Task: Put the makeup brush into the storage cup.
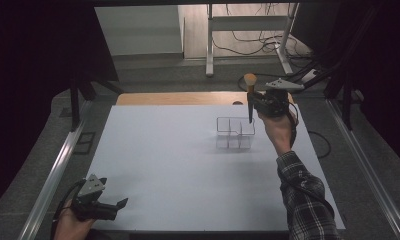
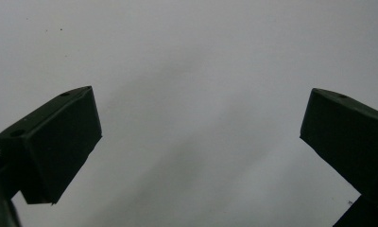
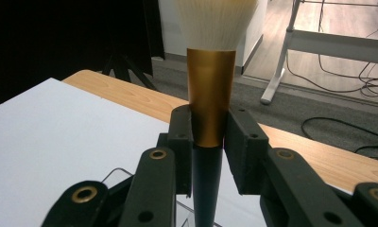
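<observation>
My right gripper (image 1: 251,104) is clamped on the makeup brush (image 1: 250,97), held upright, bristles up, just over the clear organizer (image 1: 235,133) at the far right. My left gripper (image 1: 119,205) rests spread open, near left.

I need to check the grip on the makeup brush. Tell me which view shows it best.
The right gripper view: the makeup brush stands upright and close, its gold ferrule clamped between the right gripper jaws. The high view shows the brush small and far off, above the clear organiser. The left gripper view looks at the white tabletop.
</observation>
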A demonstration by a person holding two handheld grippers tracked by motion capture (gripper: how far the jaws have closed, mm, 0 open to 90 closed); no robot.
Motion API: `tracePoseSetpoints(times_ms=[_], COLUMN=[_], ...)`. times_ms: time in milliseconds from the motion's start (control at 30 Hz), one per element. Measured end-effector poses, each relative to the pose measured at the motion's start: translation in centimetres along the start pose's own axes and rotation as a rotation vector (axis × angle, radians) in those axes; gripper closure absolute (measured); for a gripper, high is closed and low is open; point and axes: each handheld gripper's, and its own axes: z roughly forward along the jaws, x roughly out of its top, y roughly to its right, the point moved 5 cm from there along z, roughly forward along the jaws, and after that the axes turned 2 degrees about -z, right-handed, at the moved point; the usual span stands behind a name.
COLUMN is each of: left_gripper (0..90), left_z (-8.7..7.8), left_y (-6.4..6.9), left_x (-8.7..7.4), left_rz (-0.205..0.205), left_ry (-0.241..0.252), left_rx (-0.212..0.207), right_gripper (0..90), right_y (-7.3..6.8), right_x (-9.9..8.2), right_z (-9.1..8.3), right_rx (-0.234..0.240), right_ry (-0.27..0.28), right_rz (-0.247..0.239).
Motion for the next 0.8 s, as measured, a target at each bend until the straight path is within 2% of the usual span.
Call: tracePoseSetpoints(times_ms=[233, 800], left_gripper=[0.0, 0.0], left_z=[0.0, 0.0], left_y=[0.0, 0.0], left_x=[0.0, 0.0], left_rz=[0.001, 0.003], left_ry=[-0.001, 0.0], left_rx=[0.0, 0.001], right_gripper=[72.7, 72.7], right_y=[0.3, 0.3], right_x=[-0.1, -1.5], right_z=[0.4, 1.1], right_rx=[-0.006, -0.003], right_ry=[-0.001, -0.02], right_rz=[0.005, 0.015])
